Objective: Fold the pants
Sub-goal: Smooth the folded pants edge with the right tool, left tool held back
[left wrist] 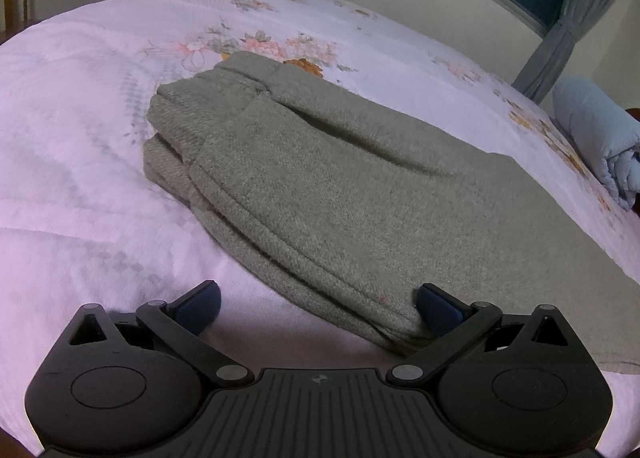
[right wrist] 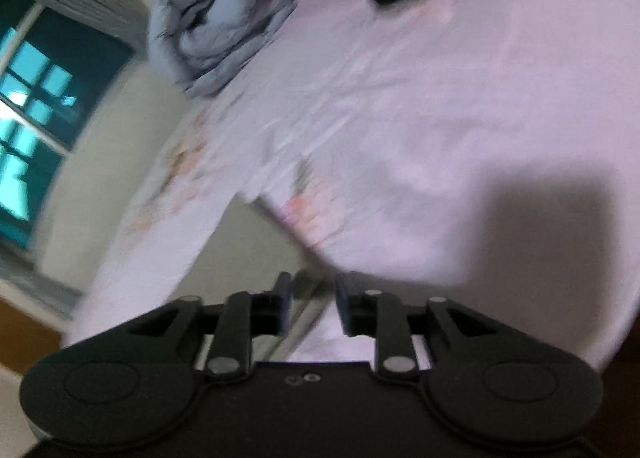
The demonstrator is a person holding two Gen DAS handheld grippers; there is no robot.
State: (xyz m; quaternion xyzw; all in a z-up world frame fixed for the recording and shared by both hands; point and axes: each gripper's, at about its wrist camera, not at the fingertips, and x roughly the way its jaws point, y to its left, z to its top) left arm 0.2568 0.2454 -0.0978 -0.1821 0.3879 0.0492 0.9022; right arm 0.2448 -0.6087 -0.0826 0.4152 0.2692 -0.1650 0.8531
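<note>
pants: grey knit pants folded in layers on floral bedsheet
axis: runs from near-right to far-left
left gripper: wide open, empty, straddling near folded edge, nearer one
right gripper: narrow gap, nothing gripped, blurred, pants unseen

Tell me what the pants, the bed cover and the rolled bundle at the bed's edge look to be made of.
Pants: thick grey knit, likely fleece or wool blend; matte, fuzzy, ribbed at the stacked edges.
Bed cover: thin pale pink woven fabric, probably cotton or polyester; smooth, with a printed flower pattern and soft creases.
Bundle: light blue, puffy and faintly shiny, seemingly a quilted synthetic duvet.
</note>
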